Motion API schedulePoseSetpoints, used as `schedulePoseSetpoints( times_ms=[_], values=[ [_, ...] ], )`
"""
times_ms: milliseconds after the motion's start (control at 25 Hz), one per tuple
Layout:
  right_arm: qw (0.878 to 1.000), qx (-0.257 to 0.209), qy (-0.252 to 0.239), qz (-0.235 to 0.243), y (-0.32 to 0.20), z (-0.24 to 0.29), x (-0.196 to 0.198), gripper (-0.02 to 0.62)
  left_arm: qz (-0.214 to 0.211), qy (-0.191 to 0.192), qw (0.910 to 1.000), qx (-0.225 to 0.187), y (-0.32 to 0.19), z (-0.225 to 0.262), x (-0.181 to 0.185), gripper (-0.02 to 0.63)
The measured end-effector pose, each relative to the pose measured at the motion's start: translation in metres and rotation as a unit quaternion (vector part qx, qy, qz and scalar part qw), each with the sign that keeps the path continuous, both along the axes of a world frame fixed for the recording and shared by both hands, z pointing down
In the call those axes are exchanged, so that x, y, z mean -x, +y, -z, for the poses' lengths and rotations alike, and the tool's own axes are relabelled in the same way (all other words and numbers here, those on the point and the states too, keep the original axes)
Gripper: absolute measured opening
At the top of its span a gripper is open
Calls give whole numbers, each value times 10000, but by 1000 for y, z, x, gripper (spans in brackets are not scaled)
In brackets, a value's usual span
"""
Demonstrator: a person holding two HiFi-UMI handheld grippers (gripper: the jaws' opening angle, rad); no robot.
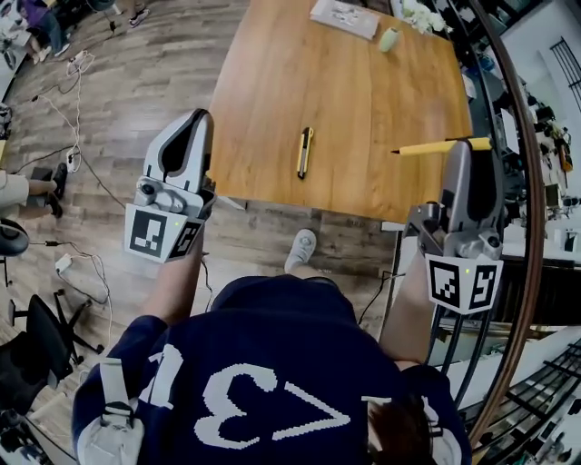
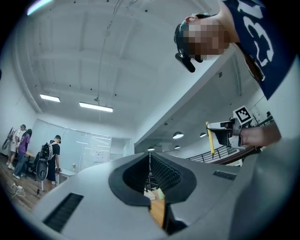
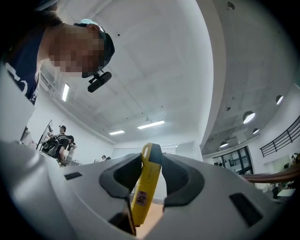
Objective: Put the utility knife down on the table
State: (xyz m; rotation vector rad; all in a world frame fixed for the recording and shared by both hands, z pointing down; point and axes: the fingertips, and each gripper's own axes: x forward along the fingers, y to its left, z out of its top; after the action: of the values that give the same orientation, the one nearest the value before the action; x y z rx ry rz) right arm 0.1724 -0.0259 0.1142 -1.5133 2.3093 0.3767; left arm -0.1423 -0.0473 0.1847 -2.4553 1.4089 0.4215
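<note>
My right gripper [image 1: 468, 147] is shut on a yellow utility knife [image 1: 442, 146], which sticks out to the left above the near right edge of the wooden table [image 1: 363, 109]. In the right gripper view the knife [image 3: 147, 187] stands upright between the two pads of that gripper [image 3: 151, 164], which points up at the ceiling. A second yellow-and-black knife [image 1: 305, 152] lies on the table near its front edge. My left gripper [image 1: 192, 127] hangs off the table's near left corner, its jaws [image 2: 150, 161] together on nothing. The left gripper view also shows the right gripper [image 2: 229, 133] with its knife [image 2: 209, 138].
A white booklet [image 1: 345, 16] and a small pale-green object [image 1: 388, 39] lie at the table's far end. Cables [image 1: 77, 154] run over the wood floor at left, by an office chair [image 1: 41, 336]. A curved railing [image 1: 531, 227] and cluttered shelves stand at the right.
</note>
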Motion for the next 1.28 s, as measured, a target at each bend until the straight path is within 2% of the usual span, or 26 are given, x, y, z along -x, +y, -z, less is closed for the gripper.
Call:
schedulePoseSetpoints(
  times_ms=[120, 280, 520, 760, 960, 1080, 1280],
  values=[
    [9999, 51, 46, 124, -43, 1, -18, 147, 288, -61, 9996, 9, -37, 2, -12, 23],
    [9993, 233, 110, 271, -86, -7, -34, 147, 396, 64, 9991, 151, -68, 2, -34, 23],
    [9969, 713, 213, 268, -130, -54, -28, 147, 113, 87, 9995, 286, -105, -21, -52, 23],
    [9880, 1419, 600, -71, -164, -108, -18, 147, -330, 68, 9982, 490, -149, -40, -58, 23],
    [9670, 2119, 1352, -410, -178, -170, -10, 147, -593, 44, 9949, 810, -173, -58, -58, 23],
    [9513, 2664, 1483, -463, -183, -222, -8, 147, -700, 29, 9926, 996, -184, -76, -54, 23],
    [9154, 3654, 1588, -566, -189, -299, -19, 147, -770, -224, 9883, 1295, -193, -104, -64, 23]
  ],
)
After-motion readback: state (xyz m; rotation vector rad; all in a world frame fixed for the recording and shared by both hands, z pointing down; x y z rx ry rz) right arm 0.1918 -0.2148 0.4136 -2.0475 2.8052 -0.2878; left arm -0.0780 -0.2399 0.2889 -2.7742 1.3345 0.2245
